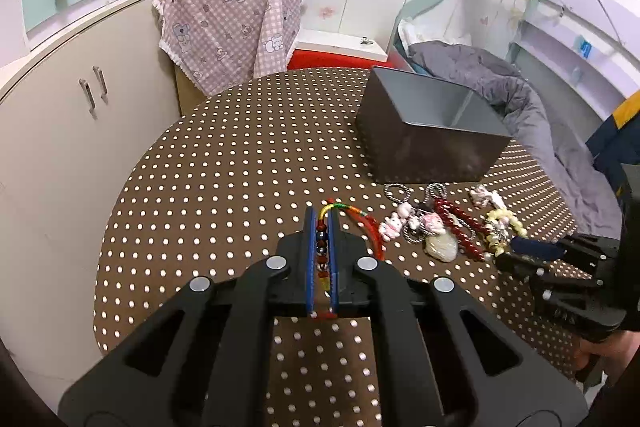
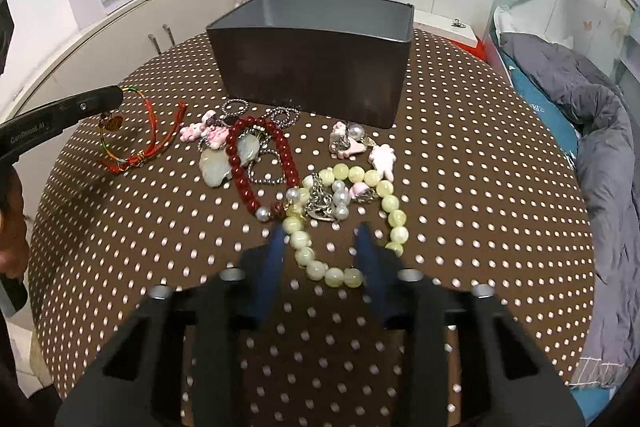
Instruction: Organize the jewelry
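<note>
Sorting is judged barely begun: nothing shows inside the grey box, and all the jewelry lies on the tabletop before it. A cord bracelet is pinched lengthwise in the left tongs, front-left of the box. A pale bead bracelet is straddled by the spread right tongs, its oval stretched boxward

Soft, even indoor light is filling both views, leaving only faint shadows under the grey box on the dotted tablecloth. Fisheye distortion is bending the cupboards and bed frame (strongest at the rims), and black vignetting is darkening the corners. Near gripper bodies are looking slightly soft.
</note>
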Tool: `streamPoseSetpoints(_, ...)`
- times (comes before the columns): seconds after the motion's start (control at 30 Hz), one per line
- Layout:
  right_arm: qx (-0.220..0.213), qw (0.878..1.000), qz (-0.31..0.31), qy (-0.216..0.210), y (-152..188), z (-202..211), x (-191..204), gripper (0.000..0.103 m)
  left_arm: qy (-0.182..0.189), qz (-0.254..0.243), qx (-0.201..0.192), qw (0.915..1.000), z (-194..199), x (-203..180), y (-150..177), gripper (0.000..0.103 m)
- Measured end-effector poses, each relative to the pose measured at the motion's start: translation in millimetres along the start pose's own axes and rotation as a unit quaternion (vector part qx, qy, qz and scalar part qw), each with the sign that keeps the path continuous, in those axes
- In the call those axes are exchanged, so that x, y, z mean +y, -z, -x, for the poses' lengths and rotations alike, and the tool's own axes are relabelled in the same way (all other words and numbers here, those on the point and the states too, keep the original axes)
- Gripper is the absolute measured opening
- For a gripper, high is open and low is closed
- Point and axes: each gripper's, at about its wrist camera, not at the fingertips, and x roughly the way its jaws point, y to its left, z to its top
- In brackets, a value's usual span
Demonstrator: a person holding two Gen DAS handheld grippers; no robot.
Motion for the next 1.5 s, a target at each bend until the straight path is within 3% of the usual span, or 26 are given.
streamPoseSetpoints(0.13,-0.014,0.999,-0.009,-0.033,10,23,-5,0.008,0.012,0.003,0.000,0.9999,2,-3,3,0.005)
streamPoseSetpoints(0.2,-0.037,0.996,-0.032,-0.071,12,45,-11,0.008,0.018,0.003,-0.003,0.9998,6,-4,1,0.005)
streamPoseSetpoints(0.33,-0.081,0.986,-0.067,-0.131,6,83,-25,0.008,0.025,-0.003,-0.017,0.9995,18,-10,-3,0.005)
streamPoseSetpoints(0.47,-0.103,0.974,-0.088,-0.180,-19,95,-32,0.008,0.030,-0.008,-0.033,0.9990,30,-15,-11,0.005)
streamPoseSetpoints(0.63,-0.124,0.960,-0.109,-0.228,-24,112,-35,0.008,0.032,-0.016,-0.046,0.9983,39,-22,-18,0.005)
streamPoseSetpoints(0.83,-0.132,0.963,-0.099,-0.213,-39,111,-38,0.008,0.038,-0.029,-0.060,0.9970,48,-34,-26,0.005)
streamPoseSetpoints(0.93,-0.101,0.975,-0.086,-0.178,-36,90,-35,0.008,0.039,-0.031,-0.063,0.9968,48,-36,-29,0.005)
streamPoseSetpoints(1.07,-0.075,0.973,-0.113,-0.186,-21,69,-44,0.008,0.045,-0.045,-0.033,0.9974,38,-43,-23,0.006)
streamPoseSetpoints(1.17,-0.077,0.969,-0.126,-0.199,-18,68,-47,0.008,0.023,-0.074,-0.002,0.9970,25,-54,-11,0.007)
streamPoseSetpoints(1.23,-0.082,0.967,-0.123,-0.207,-20,73,-45,0.008,0.030,-0.076,-0.002,0.9967,25,-57,-3,0.037)
streamPoseSetpoints(1.27,-0.088,0.965,-0.122,-0.214,-22,78,-45,0.008,0.036,-0.074,-0.011,0.9965,28,-59,-1,0.071)
streamPoseSetpoints(1.3,-0.094,0.963,-0.120,-0.221,-24,83,-44,0.008,0.041,-0.073,-0.021,0.9963,30,-60,1,0.075)
streamPoseSetpoints(1.37,-0.101,0.962,-0.112,-0.226,-28,91,-43,0.008,0.076,-0.083,-0.020,0.9935,32,-71,4,0.075)
streamPoseSetpoints(1.5,-0.111,0.961,-0.096,-0.235,-34,103,-35,0.008,0.111,-0.109,-0.014,0.9878,23,-90,11,0.075)
